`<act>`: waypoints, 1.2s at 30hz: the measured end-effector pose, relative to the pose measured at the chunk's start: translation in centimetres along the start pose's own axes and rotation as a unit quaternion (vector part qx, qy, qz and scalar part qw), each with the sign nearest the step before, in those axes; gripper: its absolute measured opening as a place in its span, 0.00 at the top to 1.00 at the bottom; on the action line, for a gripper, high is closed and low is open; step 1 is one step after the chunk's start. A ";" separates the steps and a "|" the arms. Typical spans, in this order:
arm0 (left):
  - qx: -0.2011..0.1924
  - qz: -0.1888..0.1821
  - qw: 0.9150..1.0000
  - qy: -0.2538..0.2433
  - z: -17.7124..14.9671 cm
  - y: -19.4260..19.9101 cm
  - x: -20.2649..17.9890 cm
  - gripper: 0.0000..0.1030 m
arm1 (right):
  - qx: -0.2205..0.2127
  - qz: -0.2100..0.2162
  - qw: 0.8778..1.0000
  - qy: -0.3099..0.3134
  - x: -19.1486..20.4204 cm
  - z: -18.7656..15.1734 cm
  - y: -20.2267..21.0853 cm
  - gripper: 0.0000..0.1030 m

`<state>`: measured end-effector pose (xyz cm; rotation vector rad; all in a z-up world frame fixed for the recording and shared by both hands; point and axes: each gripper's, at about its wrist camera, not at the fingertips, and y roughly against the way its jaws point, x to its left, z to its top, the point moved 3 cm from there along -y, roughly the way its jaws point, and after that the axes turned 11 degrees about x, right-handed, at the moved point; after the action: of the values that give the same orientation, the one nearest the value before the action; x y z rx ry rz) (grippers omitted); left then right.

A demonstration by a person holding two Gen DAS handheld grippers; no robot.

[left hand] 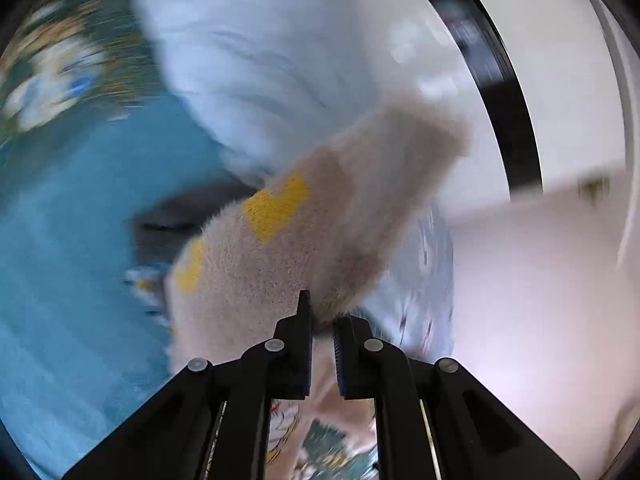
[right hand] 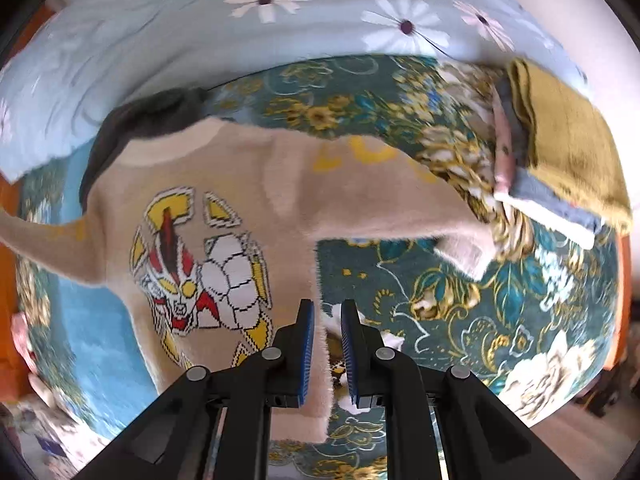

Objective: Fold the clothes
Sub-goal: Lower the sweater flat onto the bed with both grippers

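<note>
A beige fuzzy sweater (right hand: 224, 200) with a robot-hero picture and yellow letters lies spread on a teal floral bedspread (right hand: 460, 304). My right gripper (right hand: 325, 312) is narrowly open at the sweater's side edge, with the hem between its jaws. In the blurred left wrist view my left gripper (left hand: 322, 320) is shut on a sleeve of the same sweater (left hand: 320, 216), which it holds lifted off the bed. The sleeve shows yellow patches.
A light blue daisy-print quilt (right hand: 200, 32) lies along the far side of the bed. A stack of folded clothes (right hand: 560, 140), mustard on top, sits at the right. A dark garment (right hand: 136, 120) lies under the sweater's collar.
</note>
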<state>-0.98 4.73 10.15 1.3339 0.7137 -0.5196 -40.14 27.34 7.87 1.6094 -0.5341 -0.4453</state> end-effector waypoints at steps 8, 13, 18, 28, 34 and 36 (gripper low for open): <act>0.185 0.117 0.968 -0.121 -5.1 -17.1 -8.0 0.91 | 0.024 0.078 0.987 -0.136 -7.6 -0.5 -3.9 0.83; 0.270 0.220 0.929 -0.128 -8.1 -24.7 -7.1 0.84 | 0.026 0.164 0.955 -0.247 -13.0 -0.4 -6.1 0.59; 0.302 0.207 0.925 -0.104 -9.3 -25.1 -6.3 0.64 | 0.022 0.261 0.906 -0.332 -16.3 0.6 -8.7 0.46; 0.218 0.219 0.951 0.019 -5.7 -16.4 -1.3 0.60 | -0.010 0.412 0.730 -0.545 -21.6 3.5 -14.8 0.42; 0.193 0.225 0.952 0.071 -6.0 -12.2 1.5 0.60 | 0.007 0.421 0.699 -0.578 -22.7 5.1 -15.5 0.59; 0.189 0.221 0.953 0.081 -6.4 -11.8 1.7 0.60 | -0.002 0.426 0.698 -0.576 -22.9 5.5 -15.1 0.78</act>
<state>-9.28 9.00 0.34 1.8516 0.4332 -0.1881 -60.72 37.29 -8.30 0.7074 -2.1082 -0.6846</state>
